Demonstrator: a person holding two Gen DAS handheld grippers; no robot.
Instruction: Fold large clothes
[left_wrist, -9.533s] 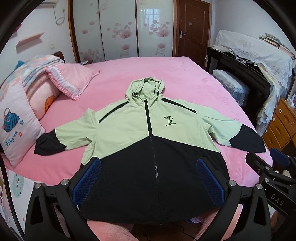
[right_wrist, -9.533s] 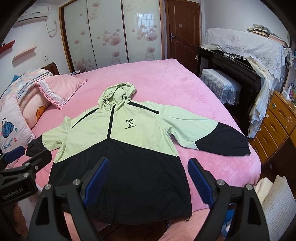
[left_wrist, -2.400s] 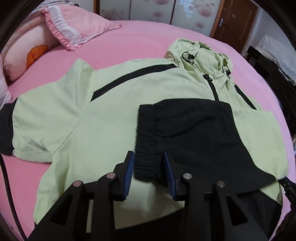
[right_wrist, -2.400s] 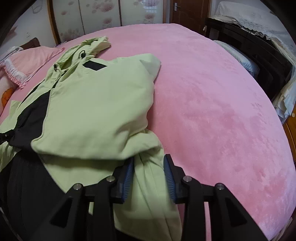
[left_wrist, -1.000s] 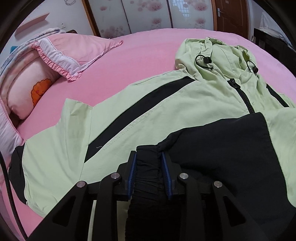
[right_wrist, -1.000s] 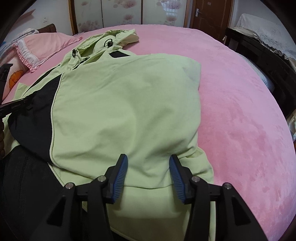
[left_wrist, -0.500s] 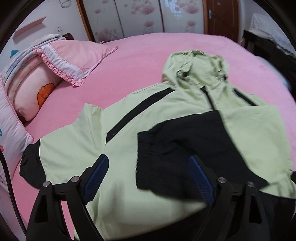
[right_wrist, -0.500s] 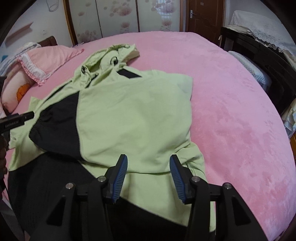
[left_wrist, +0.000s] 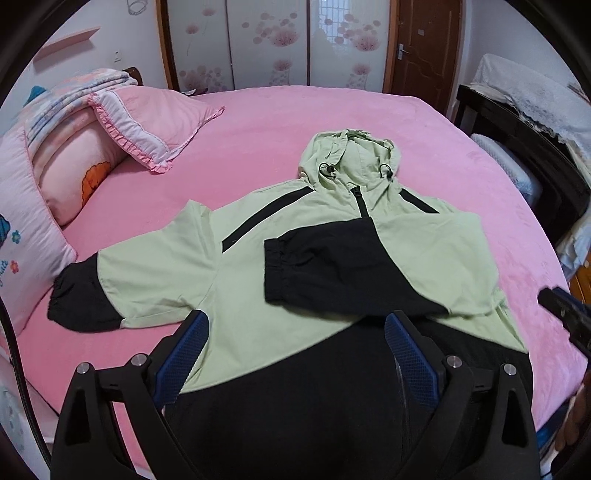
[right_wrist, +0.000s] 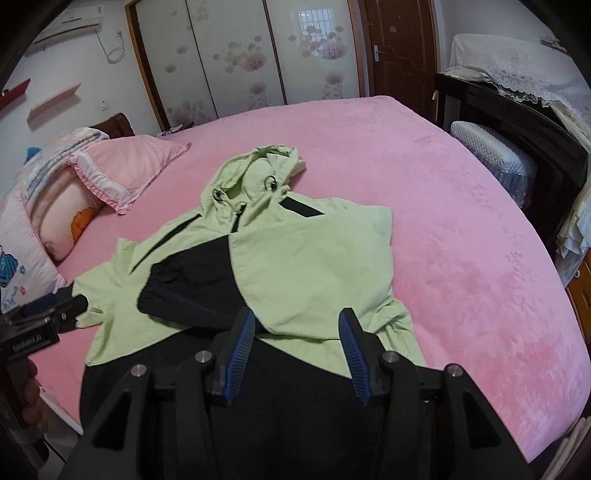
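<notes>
A light-green and black hooded jacket (left_wrist: 240, 295) lies face up on the pink bed (left_wrist: 332, 110), hood (left_wrist: 351, 155) at the far end. Its right sleeve is folded across the chest, black cuff (left_wrist: 291, 269) near the middle. The other sleeve stretches out left, ending in a black cuff (left_wrist: 81, 306). My left gripper (left_wrist: 295, 325) hovers above the jacket's lower half, its jaws opening wide with nothing between them. My right gripper (right_wrist: 296, 317) hangs over the jacket (right_wrist: 306, 266) near the folded sleeve's lower edge, jaws apart and holding nothing.
Pink pillows (left_wrist: 140, 125) and a folded quilt pile up at the bed's left. A dark cabinet under a lace cloth (right_wrist: 517, 122) and a padded stool (right_wrist: 491, 147) stand along the right, with a wooden dresser (right_wrist: 580, 288) nearer. Bare pink bedding lies right of the jacket.
My left gripper let go of the black cuff, opened wide and drew back and up. The right gripper also rose and backed away. The sleeve stays across the chest.
</notes>
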